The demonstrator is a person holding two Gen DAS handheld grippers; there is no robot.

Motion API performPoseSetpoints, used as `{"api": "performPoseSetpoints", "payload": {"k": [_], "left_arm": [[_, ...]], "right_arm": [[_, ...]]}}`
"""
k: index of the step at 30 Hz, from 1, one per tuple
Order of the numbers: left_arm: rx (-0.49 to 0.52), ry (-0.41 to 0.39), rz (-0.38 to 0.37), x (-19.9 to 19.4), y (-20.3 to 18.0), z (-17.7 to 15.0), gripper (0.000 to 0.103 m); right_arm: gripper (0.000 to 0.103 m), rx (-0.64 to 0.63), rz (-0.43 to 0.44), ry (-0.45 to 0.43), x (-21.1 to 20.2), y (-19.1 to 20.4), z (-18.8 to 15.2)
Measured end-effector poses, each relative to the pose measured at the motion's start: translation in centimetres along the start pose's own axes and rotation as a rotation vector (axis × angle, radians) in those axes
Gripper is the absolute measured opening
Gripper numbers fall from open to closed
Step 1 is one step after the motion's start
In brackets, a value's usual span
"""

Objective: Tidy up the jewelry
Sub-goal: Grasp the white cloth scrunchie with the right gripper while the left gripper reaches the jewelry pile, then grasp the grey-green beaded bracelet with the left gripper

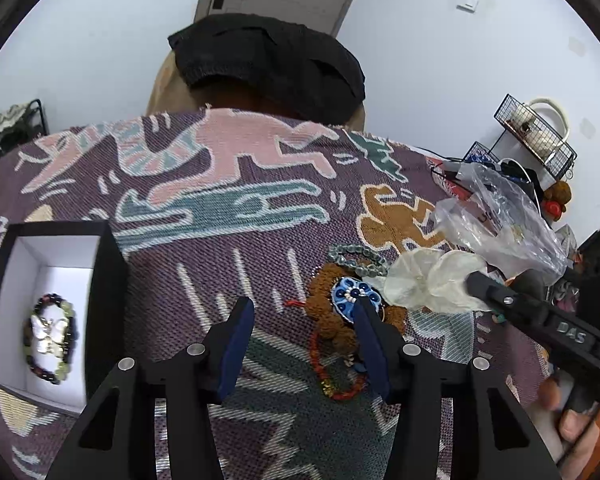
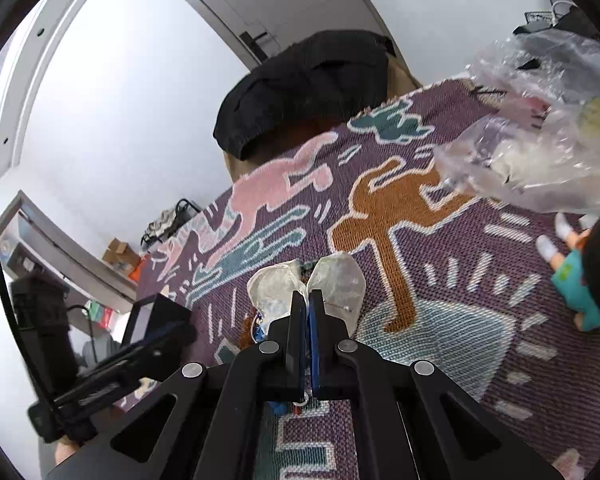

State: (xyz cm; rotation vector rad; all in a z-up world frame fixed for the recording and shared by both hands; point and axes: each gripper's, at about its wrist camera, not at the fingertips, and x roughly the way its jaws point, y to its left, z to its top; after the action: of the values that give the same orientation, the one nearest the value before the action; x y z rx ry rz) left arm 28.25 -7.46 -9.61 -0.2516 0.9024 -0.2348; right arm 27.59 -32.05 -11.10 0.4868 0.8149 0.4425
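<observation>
We are holding our left gripper angled downward with its jaws standing partly apart. Our right gripper is pointing downward too, its jaws pressed together.

My right claw is closed on a translucent white petal-shaped ornament, whose two lobes spread to either side of the fingertips. The ornament rests on the patterned woven cloth covering the bench. A crumpled clear plastic bag lies at upper right.

Bare cloth between box and jewelry pile; plastic bag crowds right.
</observation>
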Motion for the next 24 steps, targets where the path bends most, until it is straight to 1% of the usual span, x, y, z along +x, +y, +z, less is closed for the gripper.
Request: {"api": "performPoseSetpoints", "payload": {"k": [2, 3, 8, 11, 13, 17, 24], "left_arm": [[-0.007, 0.019, -0.007, 0.7, -0.1, 0.1, 0.042], [-0.011, 0.028, -0.011, 1.0, -0.1, 0.1, 0.041], [-0.029, 0.063, -0.016, 2.7, -0.3, 0.2, 0.04], [-0.046, 0.084, -0.024, 3.7, -0.3, 0.1, 0.035], [-0.054, 0.087, -0.022, 4.1, -0.4, 0.3, 0.035], [-0.036, 0.081, -0.01, 4.7, -1.2, 1.8, 0.035], [-0.028, 0.117, 0.003, 7.0, -1.8, 3.7, 0.035]], "right_arm": [[0.003, 0.001, 0.002, -0.019, -0.9, -0.2, 0.0], [0.003, 0.004, 0.004, -0.028, -1.4, -0.2, -0.1], [0.003, 0.008, 0.012, -0.081, -3.8, -0.4, -0.1], [0.003, 0.003, 0.012, -0.1, -4.8, -0.5, -0.1], [0.003, -0.002, 0.011, -0.109, -5.4, -0.4, -0.2], [0.003, -0.009, 0.016, -0.119, -6.3, -0.6, -0.5], [0.003, 0.001, 0.01, -0.132, -7.1, -1.6, -0.9]]}}
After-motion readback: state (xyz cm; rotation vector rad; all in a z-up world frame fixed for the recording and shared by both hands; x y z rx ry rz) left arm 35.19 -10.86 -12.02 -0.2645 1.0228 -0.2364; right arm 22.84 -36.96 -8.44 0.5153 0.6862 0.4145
